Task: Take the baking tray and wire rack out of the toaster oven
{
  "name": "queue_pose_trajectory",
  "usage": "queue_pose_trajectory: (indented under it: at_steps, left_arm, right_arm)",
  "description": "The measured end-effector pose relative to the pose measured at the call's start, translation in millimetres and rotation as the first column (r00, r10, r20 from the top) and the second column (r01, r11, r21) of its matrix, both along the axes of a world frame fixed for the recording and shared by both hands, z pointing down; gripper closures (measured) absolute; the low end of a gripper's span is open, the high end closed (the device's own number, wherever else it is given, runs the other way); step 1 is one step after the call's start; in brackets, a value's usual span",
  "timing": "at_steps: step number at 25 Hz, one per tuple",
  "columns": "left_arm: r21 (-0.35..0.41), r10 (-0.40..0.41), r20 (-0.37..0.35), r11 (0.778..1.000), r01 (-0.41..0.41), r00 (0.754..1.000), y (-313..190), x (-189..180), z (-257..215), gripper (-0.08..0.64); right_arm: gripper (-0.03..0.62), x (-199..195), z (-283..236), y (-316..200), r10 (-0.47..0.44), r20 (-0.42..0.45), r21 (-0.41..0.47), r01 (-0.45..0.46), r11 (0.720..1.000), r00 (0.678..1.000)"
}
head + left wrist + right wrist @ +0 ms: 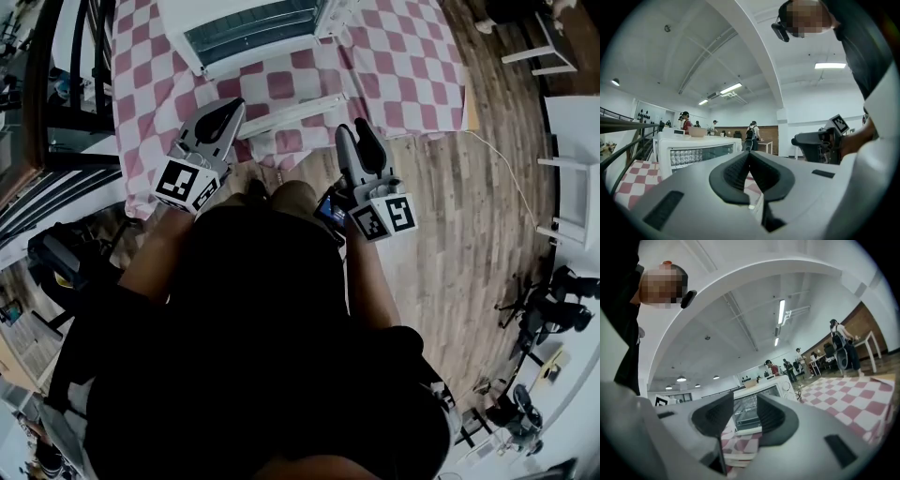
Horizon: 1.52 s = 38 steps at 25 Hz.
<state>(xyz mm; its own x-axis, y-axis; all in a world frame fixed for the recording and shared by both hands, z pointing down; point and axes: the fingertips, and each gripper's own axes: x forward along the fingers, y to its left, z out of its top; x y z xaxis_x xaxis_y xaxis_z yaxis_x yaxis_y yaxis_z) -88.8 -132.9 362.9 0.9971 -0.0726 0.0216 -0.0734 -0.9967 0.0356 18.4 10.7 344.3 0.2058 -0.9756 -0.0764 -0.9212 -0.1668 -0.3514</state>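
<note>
- Head view: toaster oven [251, 30] sits at upper centre on the checked worktop [412, 66].
- Left claw [749, 153]: pressed together, empty.
- Right claw [745, 397]: spread, empty.

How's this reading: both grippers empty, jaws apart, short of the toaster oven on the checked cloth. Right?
Only the right gripper has its jaws apart; the left gripper has them together, as the left gripper view shows. Both are empty, short of the toaster oven on the checked cloth.

No words, numbers, brands or labels can be read on anything here.
</note>
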Motion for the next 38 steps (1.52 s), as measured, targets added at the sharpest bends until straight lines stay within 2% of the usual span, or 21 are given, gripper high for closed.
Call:
queue_pose_trajectory:
  at_steps: [4,7,9,12,14,17,20,23,27,31,34,38]
  left_arm:
    - [-0.017,-0.058,0.024,0.998,0.058,0.998,-23.4,17.6,13.1,0.566]
    - [-0.025,-0.125,0.045,0.992,0.126,0.991,-45.1,28.6,21.8,0.566]
    - [-0.042,-0.186,0.064,0.981,0.188,0.981,-59.5,36.4,27.1,0.566]
    - [-0.057,-0.262,0.093,0.962,0.268,0.96,-74.0,48.6,34.1,0.566]
    - [-0.058,-0.303,0.108,0.949,0.31,0.947,-82.8,55.8,36.9,0.566]
    - [-0.066,-0.361,0.138,0.926,0.372,0.922,-95.7,61.6,42.8,0.566]
    - [-0.072,-0.427,0.168,0.893,0.443,0.888,-101.4,59.2,48.6,0.566]
    - [-0.067,-0.482,0.181,0.864,0.499,0.857,-108.3,53.3,52.1,0.566]
    - [-0.085,-0.555,0.177,0.814,0.575,0.813,-119.8,40.4,57.7,0.566]
    - [-0.099,-0.611,0.225,0.761,0.642,0.759,-116.2,23.4,72.0,0.566]
    - [-0.105,-0.635,0.252,0.733,0.672,0.731,-116.1,14.9,81.1,0.566]
    - [-0.118,-0.651,0.26,0.712,0.693,0.713,-114.7,9.7,86.9,0.566]
  right_arm:
    - [0.436,36.3,16.0,-27.3,-0.057,0.184,0.052,0.048,0.997,0.981]
    - [0.436,67.5,30.6,-58.9,-0.125,0.364,0.117,0.088,0.989,0.923]
    - [0.436,85.1,39.5,-87.3,-0.191,0.472,0.165,0.127,0.978,0.861]
    - [0.436,103.9,55.3,-128.4,-0.281,0.616,0.232,0.171,0.958,0.736]
    - [0.436,114.1,71.4,-154.0,-0.306,0.69,0.247,0.184,0.951,0.656]
    - [0.436,125.8,106.2,-190.1,-0.291,0.781,0.219,0.194,0.956,0.553]
    - [0.436,126.9,148.7,-218.8,-0.234,0.865,0.153,0.21,0.966,0.445]
    - [0.436,121.1,177.6,-243.4,-0.185,0.91,0.105,0.225,0.969,0.372]
    - [0.436,117.8,205.1,-275.0,-0.144,0.925,0.056,0.25,0.967,0.351]
    - [0.436,112.1,214.2,-304.5,-0.164,0.923,0.057,0.298,0.953,0.348]
    - [0.436,108.6,218.8,-325.5,-0.185,0.918,0.066,0.324,0.944,0.352]
    - [0.439,106.8,225.6,-344.2,-0.2,0.921,0.088,0.323,0.942,0.334]
